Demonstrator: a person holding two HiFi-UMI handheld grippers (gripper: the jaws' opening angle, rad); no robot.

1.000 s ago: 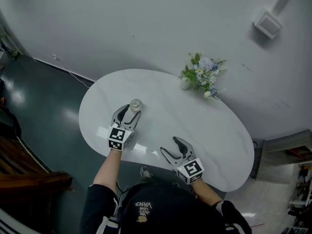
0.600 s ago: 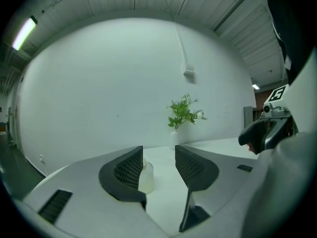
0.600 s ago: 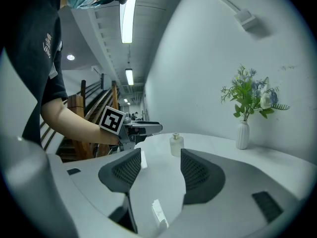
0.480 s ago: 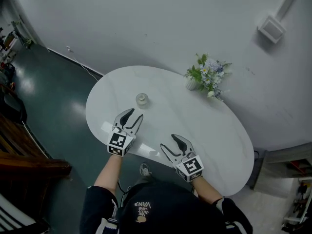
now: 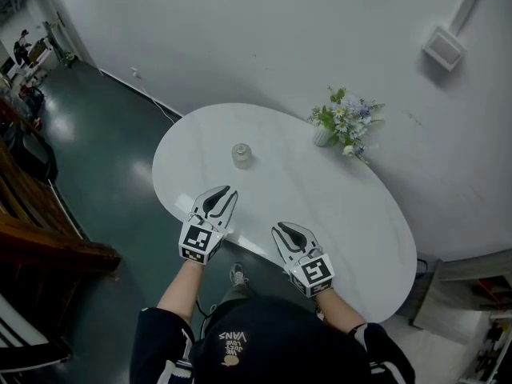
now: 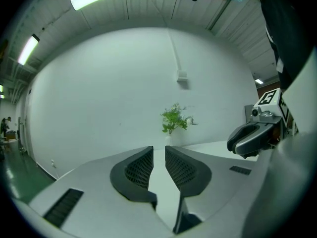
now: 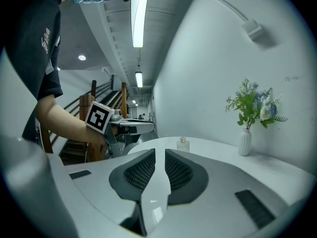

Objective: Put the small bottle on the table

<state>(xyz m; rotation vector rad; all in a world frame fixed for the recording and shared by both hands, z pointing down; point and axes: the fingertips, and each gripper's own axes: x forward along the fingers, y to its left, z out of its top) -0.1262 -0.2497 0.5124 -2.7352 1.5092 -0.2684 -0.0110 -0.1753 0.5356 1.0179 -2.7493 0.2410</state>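
The small clear bottle (image 5: 242, 154) with a pale cap stands upright on the white oval table (image 5: 320, 198), at its far left; it also shows small in the right gripper view (image 7: 184, 144). My left gripper (image 5: 222, 193) hovers over the near edge, a hand's length short of the bottle. Its jaws are closing, down to a narrow slit with nothing between them (image 6: 158, 151). My right gripper (image 5: 286, 231) sits beside it at the near edge. Its jaws are closing too, almost together and empty (image 7: 159, 153).
A white vase of flowers (image 5: 342, 122) stands at the table's far edge by the wall. Dark floor (image 5: 104, 150) lies to the left, with wooden stairs (image 5: 40, 230) beyond. The person's arms and head fill the bottom of the head view.
The left gripper let go of the bottle and drew back toward the near edge; the bottle stays standing on the table. Both grippers' jaws went from wide open to nearly closed.
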